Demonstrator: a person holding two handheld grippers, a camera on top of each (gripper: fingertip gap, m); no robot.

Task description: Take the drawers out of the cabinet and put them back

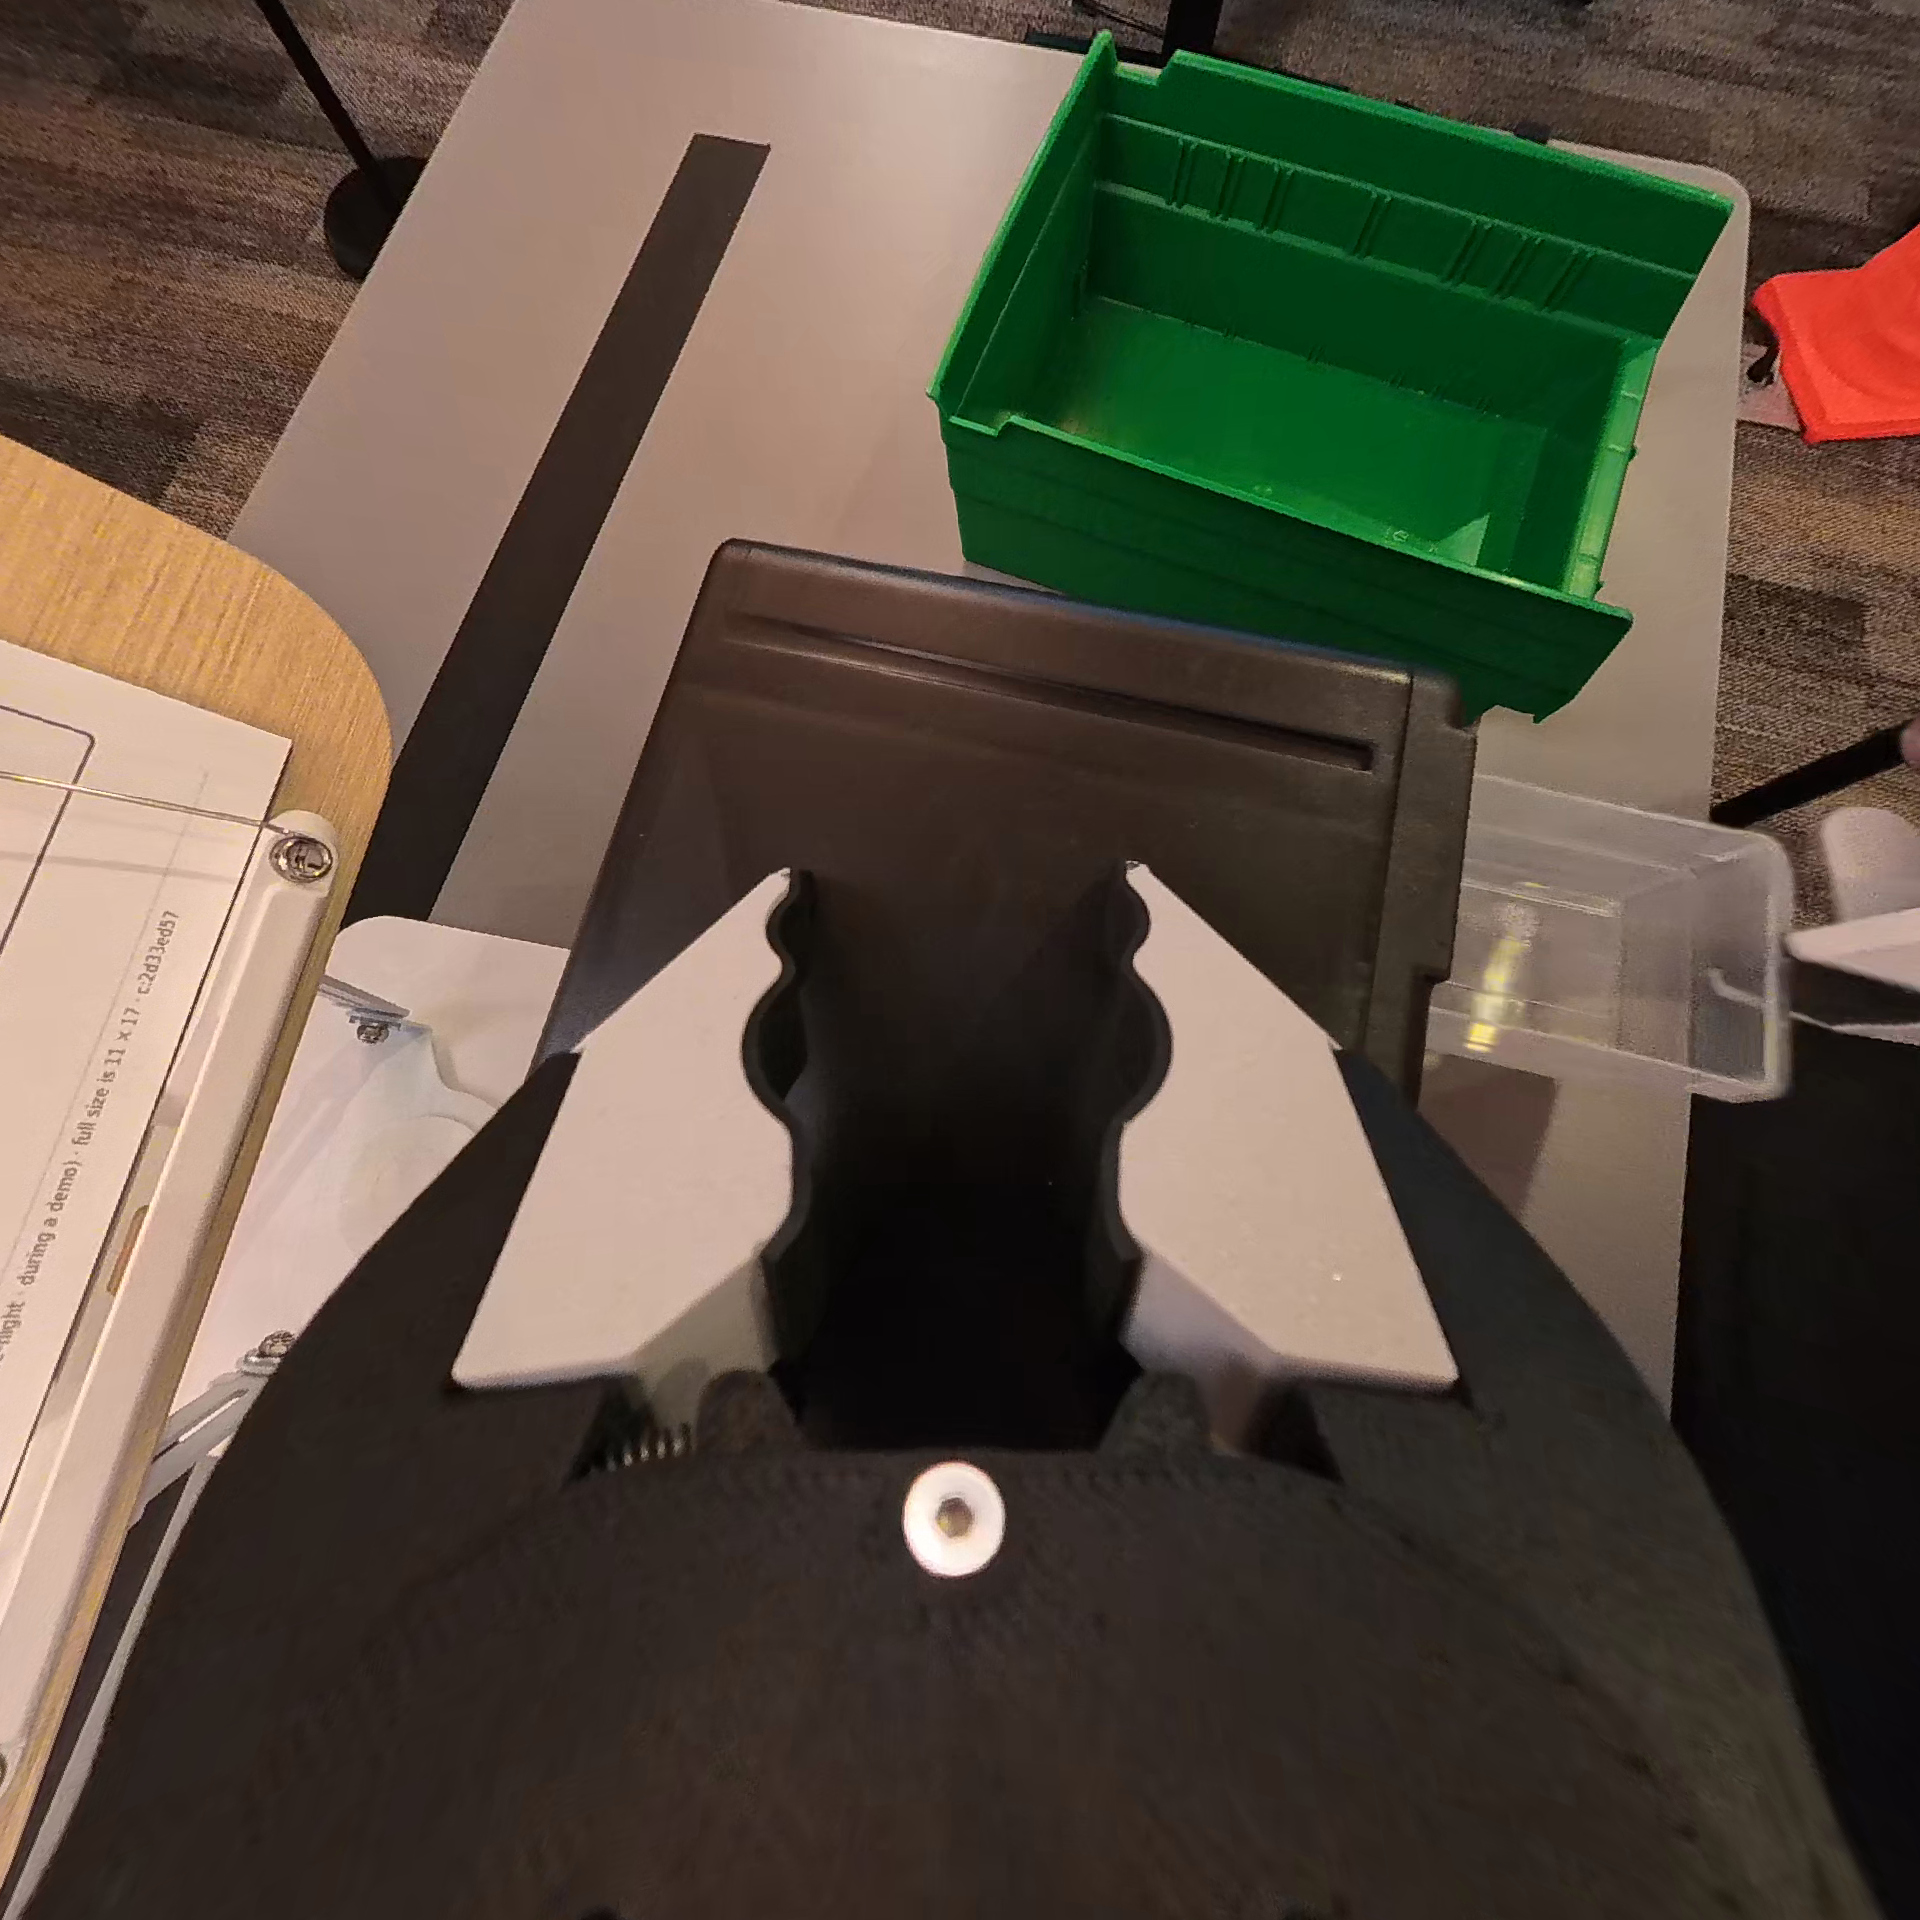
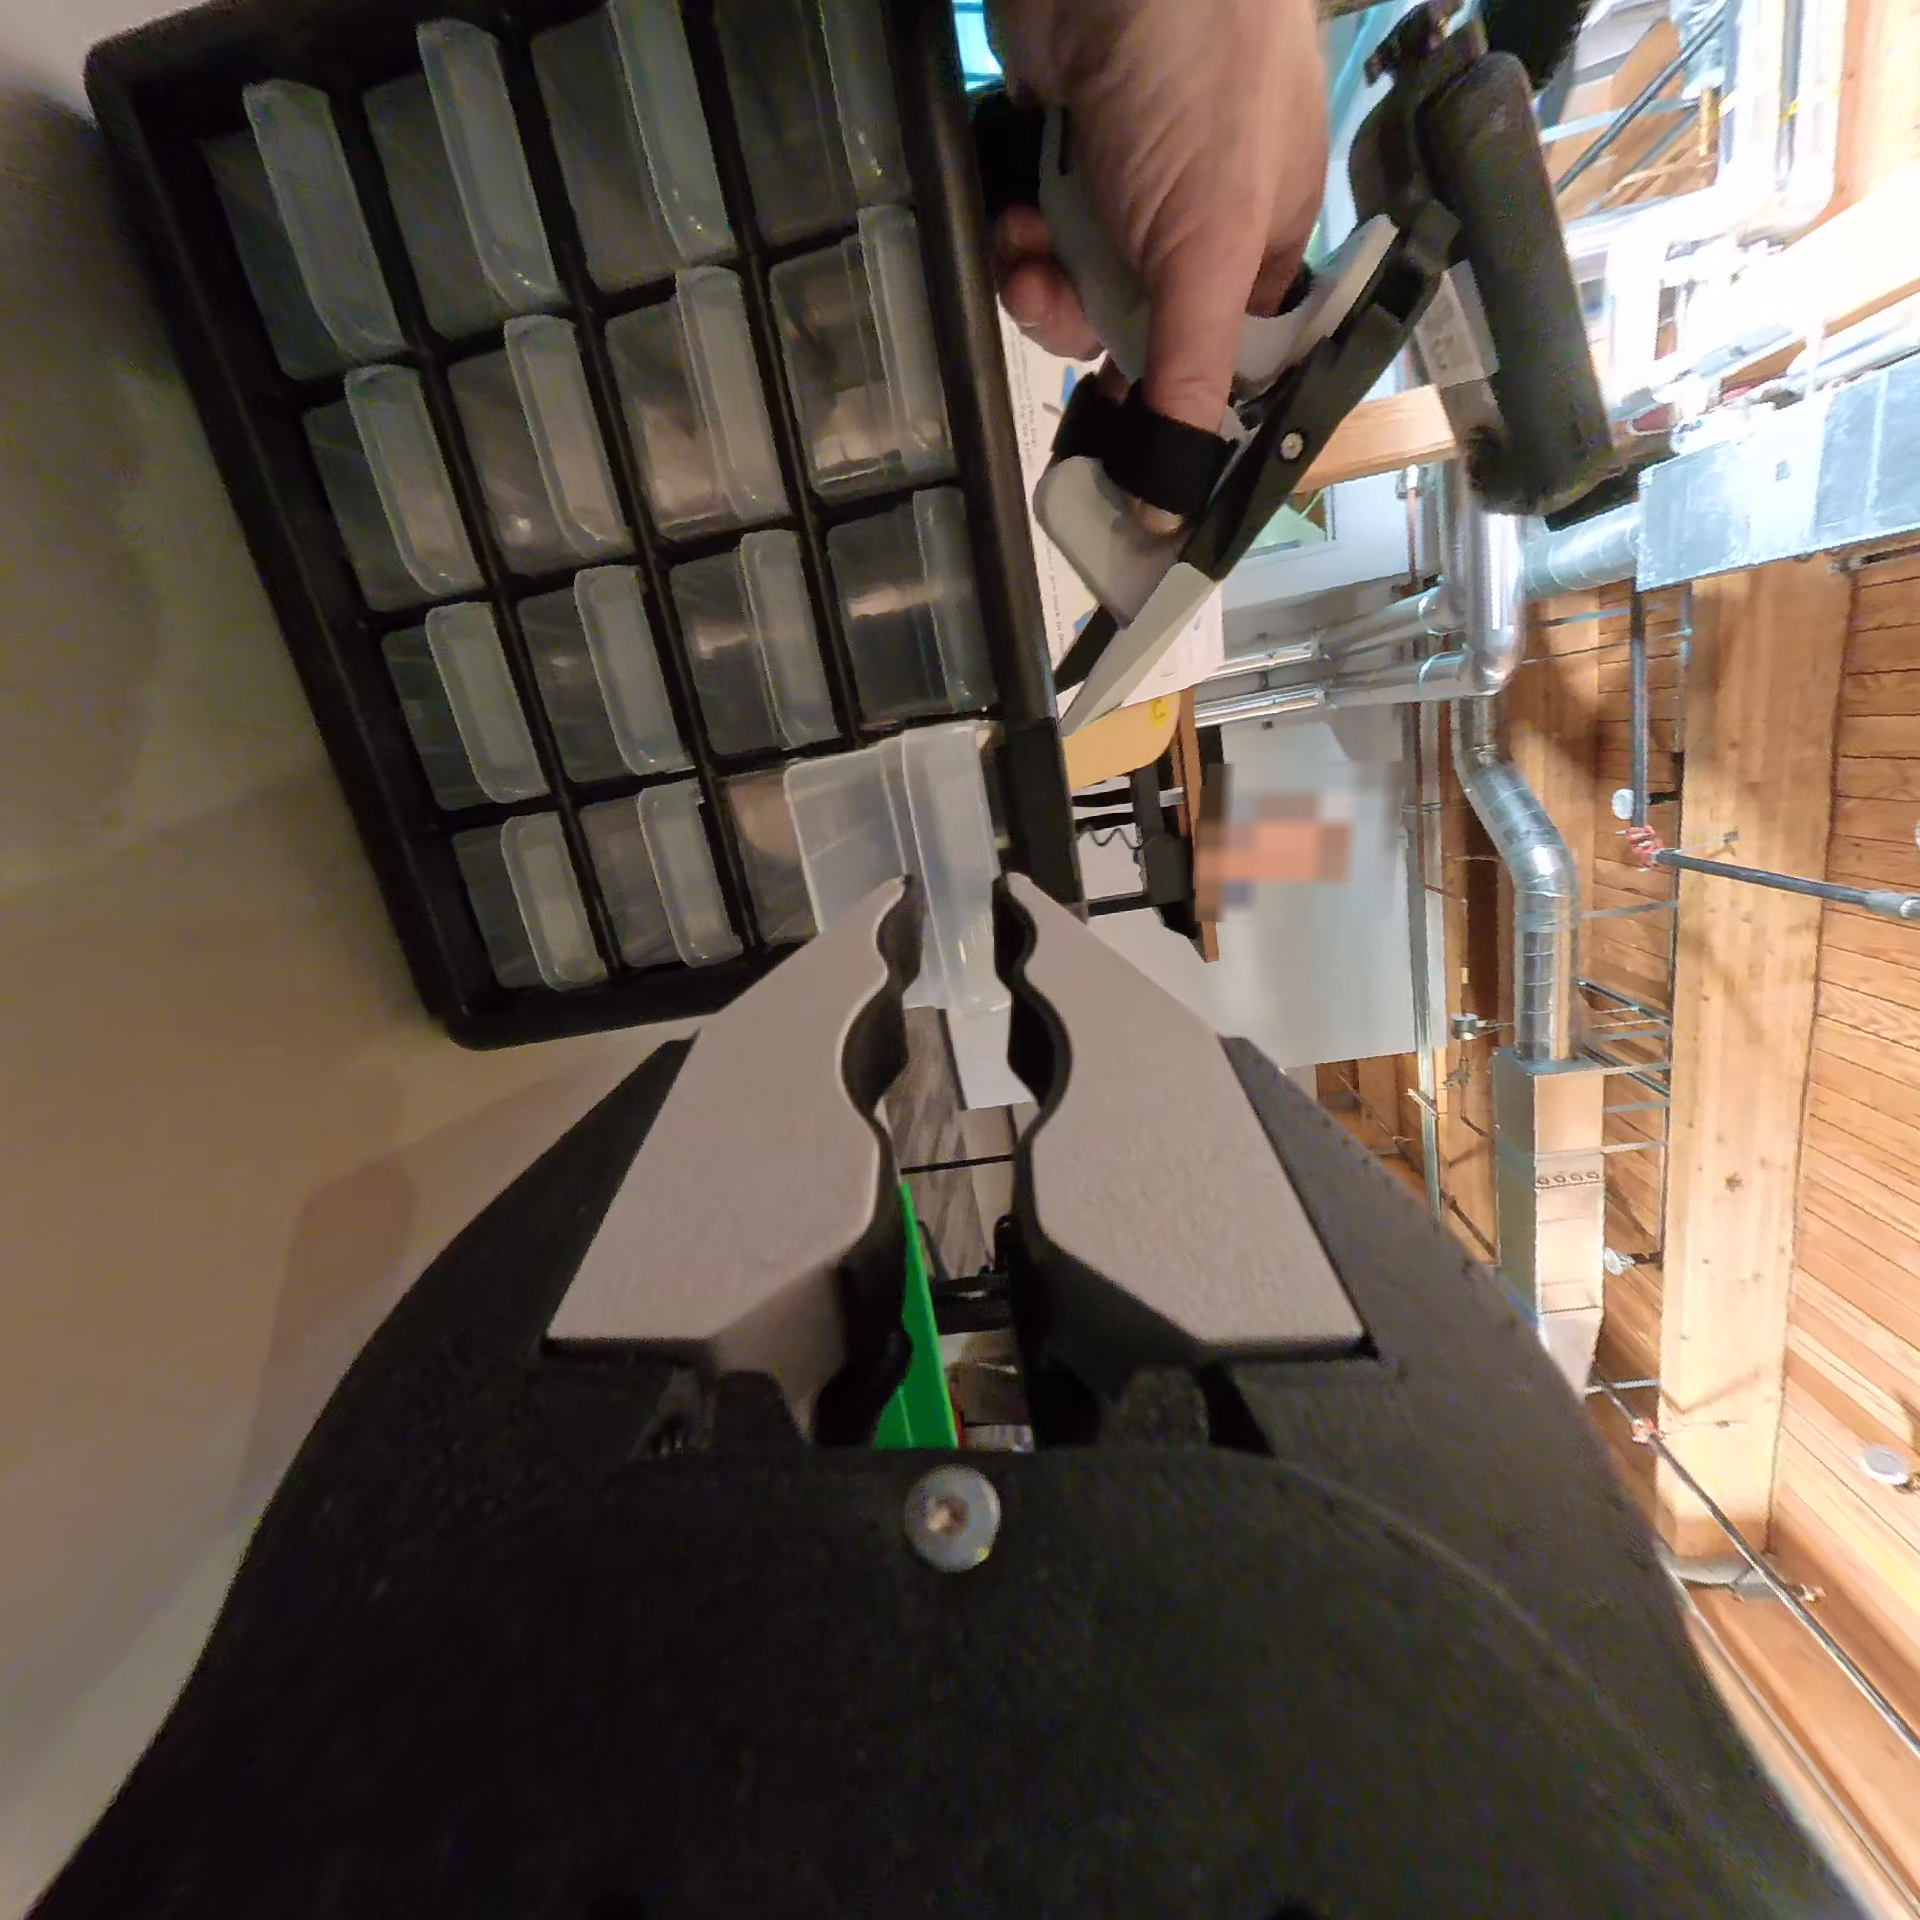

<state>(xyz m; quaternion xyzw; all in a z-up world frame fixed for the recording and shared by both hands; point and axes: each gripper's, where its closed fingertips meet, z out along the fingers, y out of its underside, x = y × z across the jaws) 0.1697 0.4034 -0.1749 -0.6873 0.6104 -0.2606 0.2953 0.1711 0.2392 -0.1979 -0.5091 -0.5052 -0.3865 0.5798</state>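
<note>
- Black cabinet (image 2: 582, 499) stands on the grey counter (image 1: 582, 343), its rows of clear drawers pushed in.
- One clear drawer (image 2: 925, 831) sticks halfway out of the cabinet's top corner slot; looks empty.
- Right tool (image 2: 951, 914) is clamped on that drawer's front lip.
- Left tool (image 1: 956, 894) hangs spread apart over the cabinet's top, gripping nothing.
- Empty green bin (image 1: 1299, 364) sits behind the cabinet, near the counter's edge.

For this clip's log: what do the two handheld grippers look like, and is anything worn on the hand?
Left gripper and right gripper: textured black bodies, pale grey wedge fingers with wavy black inner edges, a silver screw at the centre. A black strap crosses one finger of the person's hand.
</note>
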